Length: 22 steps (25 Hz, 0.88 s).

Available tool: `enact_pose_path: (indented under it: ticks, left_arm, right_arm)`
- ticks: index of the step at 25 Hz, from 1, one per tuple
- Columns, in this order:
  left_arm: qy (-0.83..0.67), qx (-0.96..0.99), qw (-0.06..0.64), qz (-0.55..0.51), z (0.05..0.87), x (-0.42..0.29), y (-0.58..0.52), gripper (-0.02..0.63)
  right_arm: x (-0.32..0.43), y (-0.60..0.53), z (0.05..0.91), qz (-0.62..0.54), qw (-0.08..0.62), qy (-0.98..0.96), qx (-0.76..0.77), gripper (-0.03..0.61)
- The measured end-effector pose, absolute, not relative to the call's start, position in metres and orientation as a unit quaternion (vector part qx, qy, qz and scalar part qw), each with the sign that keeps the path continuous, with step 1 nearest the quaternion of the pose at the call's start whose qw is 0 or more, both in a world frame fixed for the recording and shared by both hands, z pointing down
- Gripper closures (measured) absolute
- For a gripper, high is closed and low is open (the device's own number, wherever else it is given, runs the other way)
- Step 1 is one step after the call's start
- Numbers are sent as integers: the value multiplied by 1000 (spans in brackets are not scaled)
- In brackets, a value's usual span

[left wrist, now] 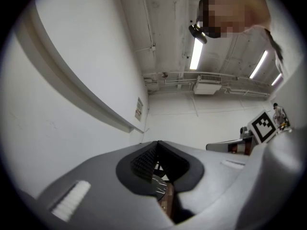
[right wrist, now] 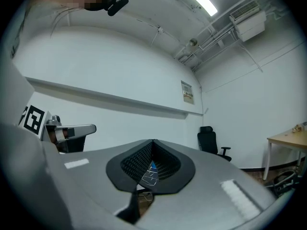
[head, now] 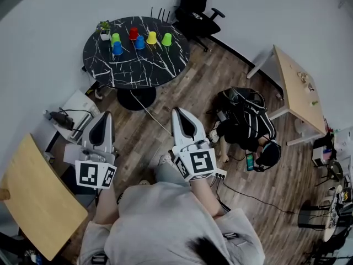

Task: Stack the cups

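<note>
Close in, the person holds both tools out in front of the body, tips aimed ahead and slightly up. To me that looks like a carrying posture, not a reach. The left gripper (head: 105, 120) has its jaws pressed together on nothing, and the right gripper (head: 181, 116) is likewise closed and empty. Open wooden floor (head: 187, 93) lies between them and the work. Well ahead stands the round black surface (head: 143, 70). The cups (head: 139, 42) sit on its far half, each apart from the next: lime, red, two blue, yellow, green. None is stacked yet, so I'd guess stepping closer comes first. A small plant (head: 103, 29) stands at the far-left rim, with an office chair (head: 196, 10) beyond.
</note>
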<state>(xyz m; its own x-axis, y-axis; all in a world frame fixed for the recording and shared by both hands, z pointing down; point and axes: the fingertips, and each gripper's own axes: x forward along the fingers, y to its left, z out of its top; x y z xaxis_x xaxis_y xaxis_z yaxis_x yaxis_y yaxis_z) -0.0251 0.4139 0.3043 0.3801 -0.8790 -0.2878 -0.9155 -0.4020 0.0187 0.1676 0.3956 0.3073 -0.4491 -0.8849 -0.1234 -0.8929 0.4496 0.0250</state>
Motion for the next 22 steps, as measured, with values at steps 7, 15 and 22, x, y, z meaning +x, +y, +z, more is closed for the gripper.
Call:
enact_pose_path:
  ticks: [7,15,22]
  left_arm:
    - [549,-822,87,123,300,-24,372,557]
    - [579,-801,88,122,293,-33,281,557]
    - [595,-789,89,126,287,-23,207,557]
  right_arm:
    - [169,343,309,46,48,850,-523,575]
    - [158,239,301,47,49,868,-493,575]
    - [164,157,294,49,47,879,-471,575]
